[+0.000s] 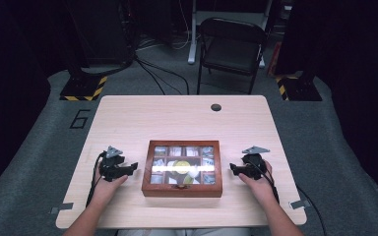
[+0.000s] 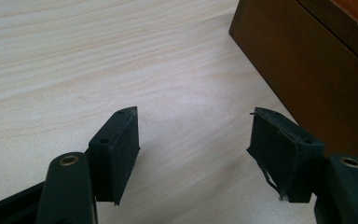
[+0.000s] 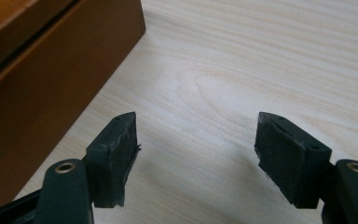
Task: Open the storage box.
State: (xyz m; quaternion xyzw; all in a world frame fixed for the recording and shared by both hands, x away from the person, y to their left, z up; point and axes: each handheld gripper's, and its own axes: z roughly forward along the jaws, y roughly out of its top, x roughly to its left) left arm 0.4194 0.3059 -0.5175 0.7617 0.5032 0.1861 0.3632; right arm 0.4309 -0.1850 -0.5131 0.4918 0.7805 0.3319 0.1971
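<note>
Flanking a wooden box (image 1: 182, 190) near the table's (image 1: 128, 118) front edge, the left gripper (image 1: 134, 167) and right gripper (image 1: 232, 169) rest on the tabletop just beside its side walls, jaws apart with nothing between them. The box's glass lid is down.
</note>
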